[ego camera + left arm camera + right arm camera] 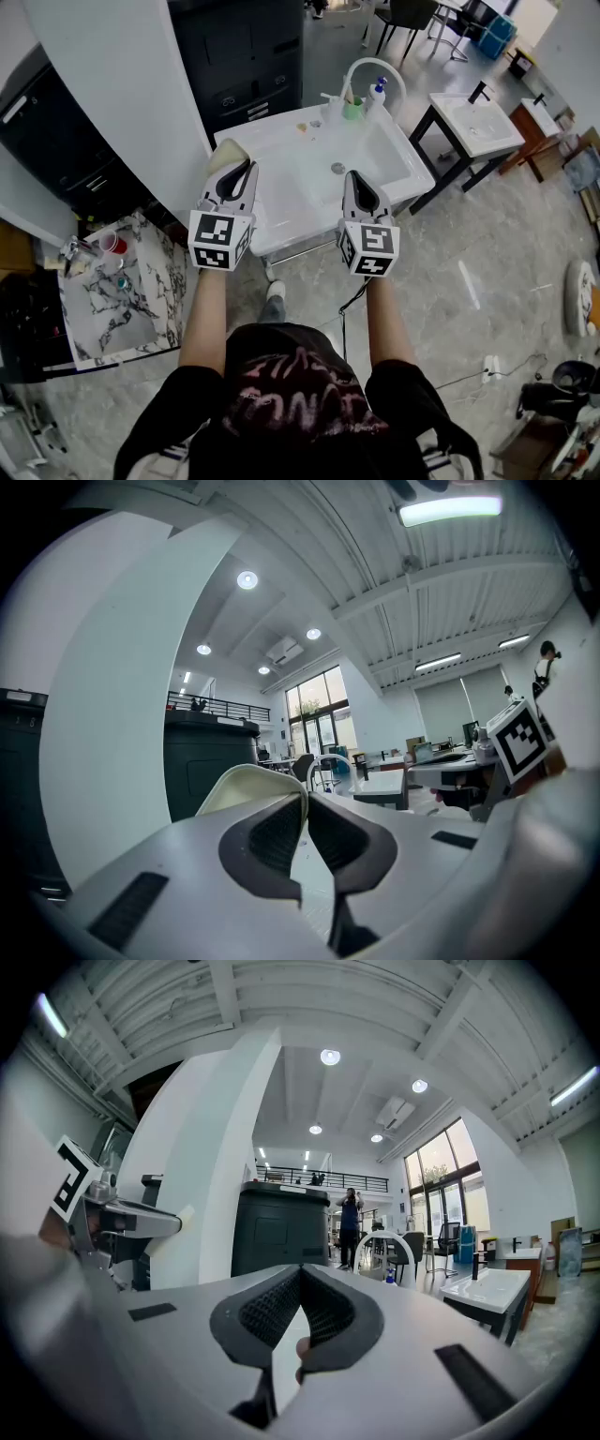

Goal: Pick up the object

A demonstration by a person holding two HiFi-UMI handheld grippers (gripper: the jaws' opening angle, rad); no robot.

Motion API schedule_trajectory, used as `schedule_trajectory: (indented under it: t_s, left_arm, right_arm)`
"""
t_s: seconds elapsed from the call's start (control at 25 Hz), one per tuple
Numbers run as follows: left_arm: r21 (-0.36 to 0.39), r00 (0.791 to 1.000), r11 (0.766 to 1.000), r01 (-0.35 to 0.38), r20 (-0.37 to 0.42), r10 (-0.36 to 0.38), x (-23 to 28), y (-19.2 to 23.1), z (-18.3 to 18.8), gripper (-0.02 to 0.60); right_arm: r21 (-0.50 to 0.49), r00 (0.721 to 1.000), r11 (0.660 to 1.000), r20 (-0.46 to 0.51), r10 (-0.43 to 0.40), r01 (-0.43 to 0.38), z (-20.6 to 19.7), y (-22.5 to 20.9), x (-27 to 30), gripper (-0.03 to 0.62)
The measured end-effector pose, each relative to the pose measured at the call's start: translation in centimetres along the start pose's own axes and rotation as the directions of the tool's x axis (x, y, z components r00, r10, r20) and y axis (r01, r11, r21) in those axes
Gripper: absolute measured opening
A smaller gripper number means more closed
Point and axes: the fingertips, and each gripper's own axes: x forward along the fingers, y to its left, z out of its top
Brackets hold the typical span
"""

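The left tool [305,801] pinches a cream object [246,785] by its edge, held level in the air above the washbasin's [281,141] left edge. The right tool [300,1271] is pressed together on nothing. The pick-up looks done to me, so the next move calls only for a firm pinch while carrying it clear.

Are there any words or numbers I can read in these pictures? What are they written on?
No readable words or numbers anywhere.
Shirt: pink print, too blurred to read.
Cube on the left gripper: square pattern, no letters.
Cube on the right gripper: the same.
Cream object in the left gripper: no print showing.
Bottle at the sink: label too small.
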Motion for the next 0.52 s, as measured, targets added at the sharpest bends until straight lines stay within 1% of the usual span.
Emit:
schedule_trajectory:
  t_s: [0.12, 0.52]
  left_arm:
    - [0.003, 1.0, 1.0, -0.007, -0.002, 0.007, 0.0, -0.08, 0.07, 0.035]
    - [0.014, 1.0, 1.0, 0.003, -0.005, -0.003, 0.11, -0.46, -0.04, 0.034]
  right_arm:
    - [-0.004, 1.0, 1.0, 0.001, 0.004, -0.004, 0.04, -0.09, -0.06, 0.015]
    - [-0.019, 1.0, 1.0, 0.005, 0.015, -0.015, 0.34, 0.05, 0.21, 0.015]
